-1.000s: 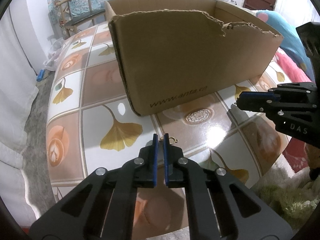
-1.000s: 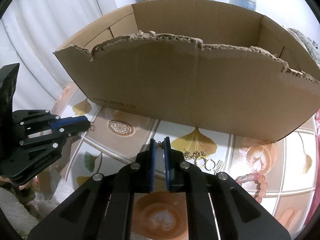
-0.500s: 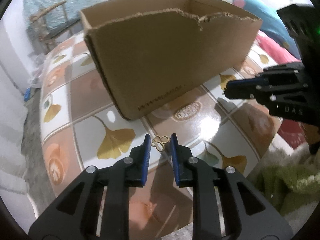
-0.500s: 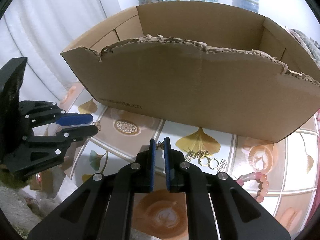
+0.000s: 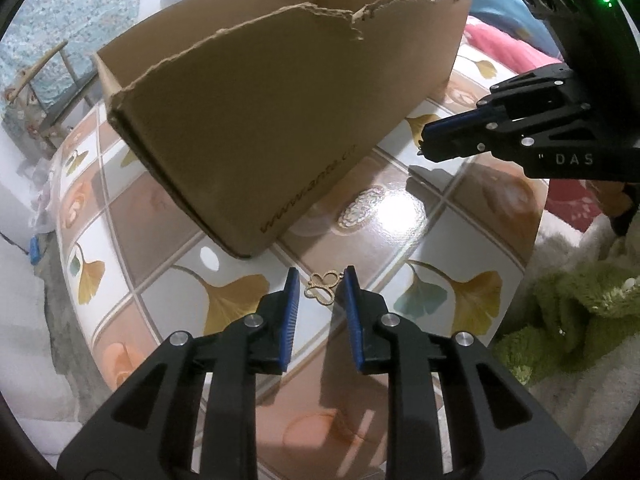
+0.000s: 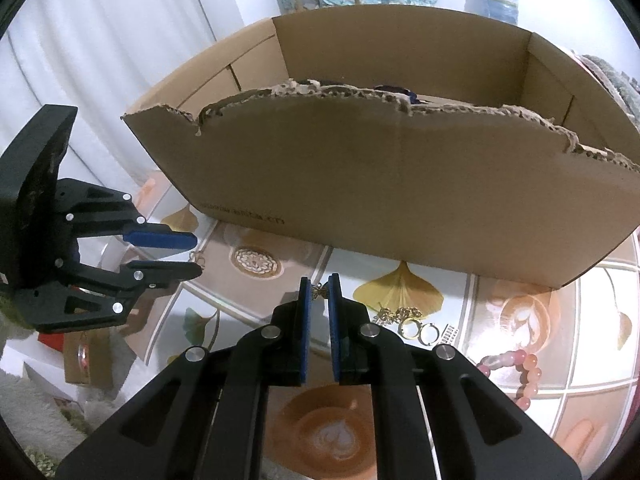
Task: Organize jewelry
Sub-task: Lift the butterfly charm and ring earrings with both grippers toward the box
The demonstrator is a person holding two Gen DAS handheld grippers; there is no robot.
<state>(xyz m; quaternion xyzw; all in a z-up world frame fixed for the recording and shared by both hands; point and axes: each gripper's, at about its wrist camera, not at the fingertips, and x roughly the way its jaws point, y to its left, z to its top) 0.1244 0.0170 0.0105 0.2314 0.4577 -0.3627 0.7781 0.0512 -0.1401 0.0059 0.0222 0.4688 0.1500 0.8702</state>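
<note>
Tiled table (image 5: 400,216) by cardboard box (image 5: 280,120): left gripper (image 5: 320,284) opening, now off gold butterfly charm (image 5: 323,286); right gripper (image 6: 319,292) still clamping small gold piece (image 6: 319,291).

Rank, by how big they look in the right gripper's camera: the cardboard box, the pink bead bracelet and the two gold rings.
1. Cardboard box, by far.
2. Pink bead bracelet, partly cut off by the gripper.
3. The two gold rings, alike in size.
</note>
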